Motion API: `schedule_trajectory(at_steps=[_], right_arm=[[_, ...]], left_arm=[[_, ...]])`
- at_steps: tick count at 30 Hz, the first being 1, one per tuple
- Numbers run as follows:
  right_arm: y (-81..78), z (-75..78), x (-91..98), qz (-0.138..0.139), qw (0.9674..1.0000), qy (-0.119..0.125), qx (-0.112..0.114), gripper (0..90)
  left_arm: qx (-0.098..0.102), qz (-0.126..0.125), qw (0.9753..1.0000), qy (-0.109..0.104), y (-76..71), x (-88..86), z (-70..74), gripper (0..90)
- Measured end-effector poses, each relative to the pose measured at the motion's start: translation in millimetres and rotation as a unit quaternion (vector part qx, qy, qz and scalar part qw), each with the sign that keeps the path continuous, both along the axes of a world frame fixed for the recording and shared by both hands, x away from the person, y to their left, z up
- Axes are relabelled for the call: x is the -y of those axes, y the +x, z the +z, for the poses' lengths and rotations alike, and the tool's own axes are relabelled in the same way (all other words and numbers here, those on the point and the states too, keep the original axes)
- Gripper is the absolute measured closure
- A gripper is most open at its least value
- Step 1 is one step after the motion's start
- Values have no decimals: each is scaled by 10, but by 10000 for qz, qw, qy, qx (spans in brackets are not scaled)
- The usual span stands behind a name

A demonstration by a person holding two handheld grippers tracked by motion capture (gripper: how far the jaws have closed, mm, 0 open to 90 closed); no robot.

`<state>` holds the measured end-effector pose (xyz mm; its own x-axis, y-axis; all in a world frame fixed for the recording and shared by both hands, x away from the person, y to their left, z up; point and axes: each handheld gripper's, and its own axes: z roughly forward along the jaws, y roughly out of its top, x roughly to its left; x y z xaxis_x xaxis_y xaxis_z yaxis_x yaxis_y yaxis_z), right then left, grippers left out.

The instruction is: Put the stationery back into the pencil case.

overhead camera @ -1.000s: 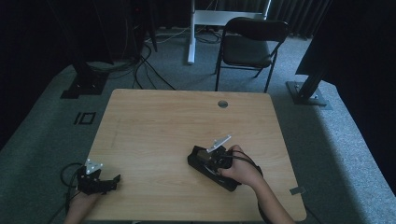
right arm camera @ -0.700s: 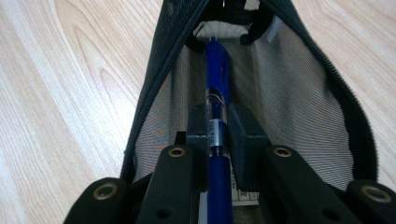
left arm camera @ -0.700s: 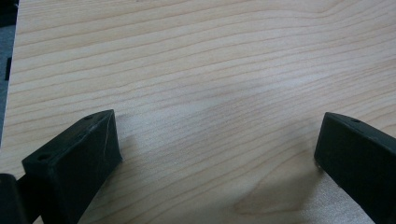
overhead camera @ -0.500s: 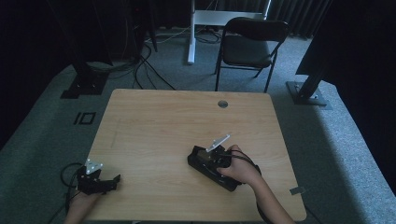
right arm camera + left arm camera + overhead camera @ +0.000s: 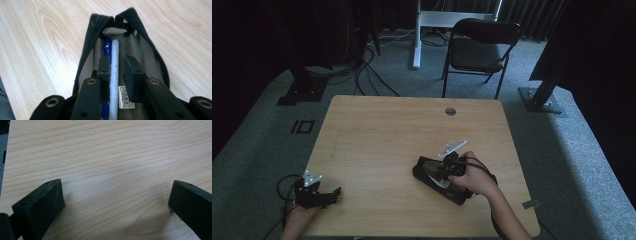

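The right gripper (image 5: 117,72) reaches into an open black pencil case (image 5: 150,53) lying on the desk (image 5: 377,135). Its fingers (image 5: 133,72) stand narrowly apart around a white pen (image 5: 115,65), with a gap on one side; a blue pen (image 5: 107,47) lies just beside it. The left gripper (image 5: 116,202) rests well apart, fingers spread wide over bare wood.

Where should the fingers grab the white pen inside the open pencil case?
Grip the white pen around its middle, coming straight down into the open black pencil case from above. It lies lengthwise along the case, with a blue pen close beside it, so one of the fingers should probably slip between the two pens. The right gripper already straddles it that way.
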<state>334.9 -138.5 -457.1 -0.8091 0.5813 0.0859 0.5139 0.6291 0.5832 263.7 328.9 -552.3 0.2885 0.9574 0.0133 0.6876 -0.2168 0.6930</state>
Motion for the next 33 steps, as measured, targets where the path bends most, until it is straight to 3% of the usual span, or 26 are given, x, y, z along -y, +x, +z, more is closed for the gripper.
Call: schedule_trajectory(at_steps=[10,21,26,30,32,33], right_arm=[[-24,183,96,-114,9993,242,248,744],[19,229,199,-463,9965,547,429,683],[31,238,234,-549,9953,542,590,626],[61,245,277,-838,9913,701,728,520],[82,250,308,-1061,9873,840,829,452],[98,255,329,-1217,9837,982,886,414]], left_arm=[[9,4,10000,-2,1,1,-1,2],[8,3,10000,-2,1,0,-1,2],[8,3,10000,-1,1,0,-1,2],[3,-4,10000,5,1,-1,0,2],[3,-4,10000,6,1,-1,0,2],[0,-2,10000,0,0,0,0,2]])
